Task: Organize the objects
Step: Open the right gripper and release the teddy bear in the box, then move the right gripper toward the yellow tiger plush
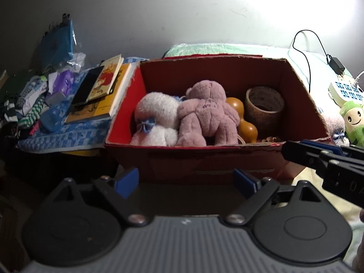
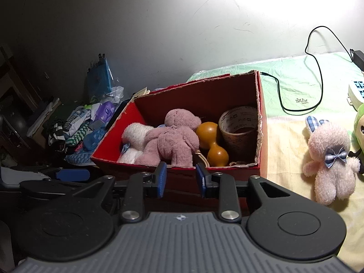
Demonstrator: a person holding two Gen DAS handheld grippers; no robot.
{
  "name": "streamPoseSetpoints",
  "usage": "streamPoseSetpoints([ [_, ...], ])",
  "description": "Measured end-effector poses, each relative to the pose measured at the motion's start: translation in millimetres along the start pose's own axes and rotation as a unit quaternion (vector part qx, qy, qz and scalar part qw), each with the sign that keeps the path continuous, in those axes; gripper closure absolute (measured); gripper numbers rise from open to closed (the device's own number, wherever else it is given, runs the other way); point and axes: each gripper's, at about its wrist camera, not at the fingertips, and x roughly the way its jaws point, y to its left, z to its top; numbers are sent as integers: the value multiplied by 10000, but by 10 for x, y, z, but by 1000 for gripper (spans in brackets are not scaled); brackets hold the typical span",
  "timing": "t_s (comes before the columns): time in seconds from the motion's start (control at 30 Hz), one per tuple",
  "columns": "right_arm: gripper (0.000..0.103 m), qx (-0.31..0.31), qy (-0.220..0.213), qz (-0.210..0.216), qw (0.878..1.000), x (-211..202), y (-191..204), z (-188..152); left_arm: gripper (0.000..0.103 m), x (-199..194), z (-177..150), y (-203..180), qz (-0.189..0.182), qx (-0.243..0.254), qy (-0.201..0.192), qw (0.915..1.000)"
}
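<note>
A red cardboard box [image 1: 127, 111] [image 2: 109, 136] sits on the bed. It holds a mauve plush bear [image 1: 204, 113] [image 2: 173, 136], a white plush [image 1: 154, 118] [image 2: 136, 138], an orange gourd [image 1: 245, 125] [image 2: 211, 141] and a tape roll [image 1: 265, 104] [image 2: 241, 125]. My left gripper [image 1: 185, 183] is open and empty, just in front of the box's near wall. My right gripper [image 2: 180, 178] is partly open and empty at the box's near edge; it also shows in the left wrist view [image 1: 318, 152]. A pink plush rabbit [image 2: 329, 157] lies on the bed right of the box.
Books [image 1: 102, 91], a phone [image 1: 87, 86] and a heap of clothes [image 1: 29, 104] [image 2: 75, 125] lie left of the box. A green plush [image 1: 352, 118], a power strip [image 1: 345, 91] and a black cable [image 2: 318, 68] are to the right. A wall stands behind.
</note>
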Motion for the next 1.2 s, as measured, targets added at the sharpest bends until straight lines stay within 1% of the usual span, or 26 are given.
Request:
streamPoseSetpoints([
  [0.23,73,52,137,-25,9999,-69,-73,-95,12,-14,-105,-120,49,-10,167,9998],
  [0.4,71,164,226,-68,9996,-140,-193,-128,11,3,-169,-291,29,63,307,9995],
  [0.47,68,237,263,-76,9993,-173,-255,-149,11,16,-187,-364,-3,105,360,9993],
  [0.9,68,545,367,-318,9973,-425,-694,-298,11,74,-296,-959,-207,519,575,9968],
  [1.2,68,847,366,-522,9944,-641,-1078,-393,11,121,-336,-1419,-506,794,799,9923],
])
